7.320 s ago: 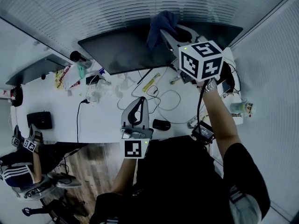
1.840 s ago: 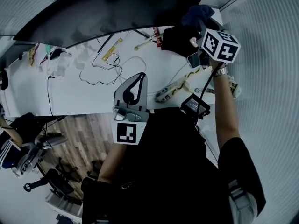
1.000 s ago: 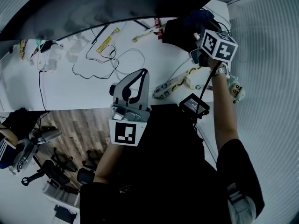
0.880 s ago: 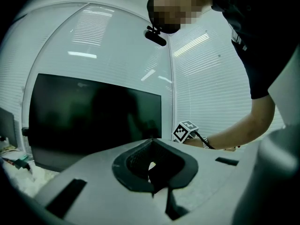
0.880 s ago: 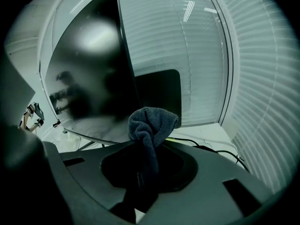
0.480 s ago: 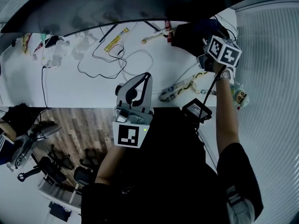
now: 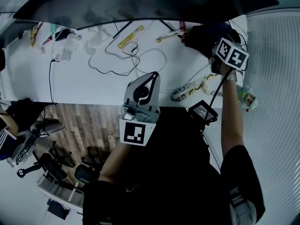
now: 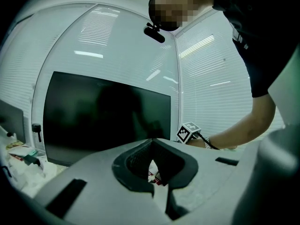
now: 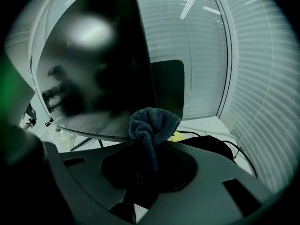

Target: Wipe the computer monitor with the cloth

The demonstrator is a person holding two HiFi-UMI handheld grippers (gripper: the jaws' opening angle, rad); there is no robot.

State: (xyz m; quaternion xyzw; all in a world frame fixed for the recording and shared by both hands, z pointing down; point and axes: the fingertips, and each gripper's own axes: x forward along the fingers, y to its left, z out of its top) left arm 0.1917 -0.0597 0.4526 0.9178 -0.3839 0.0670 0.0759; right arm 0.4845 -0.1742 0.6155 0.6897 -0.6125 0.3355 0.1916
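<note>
The dark computer monitor [image 7: 140,3] stretches across the top of the head view and fills the left gripper view [image 8: 108,116] and the right gripper view [image 9: 93,69]. My right gripper [image 7: 216,33] is shut on a dark blue cloth [image 7: 220,28], low by the monitor's right end, above a black bag [image 7: 199,37]. The bunched cloth [image 9: 152,125] sticks up from the right gripper [image 9: 143,168], just short of the screen's lower edge. My left gripper [image 7: 143,86] hangs over the desk's front edge, shut and empty [image 8: 152,161], well back from the monitor.
On the white desk [image 7: 84,83] lie loose cables [image 7: 126,55], yellow packets [image 7: 130,35], a power strip [image 7: 192,86] and clutter at the left end [image 7: 56,36]. A small black device [image 7: 202,112] hangs at the desk's edge. Blinds [image 7: 276,78] close the right side.
The right gripper has carried the cloth from high on the screen's middle down to its right end, near the black bag. The left gripper has stayed at the desk's front edge.
</note>
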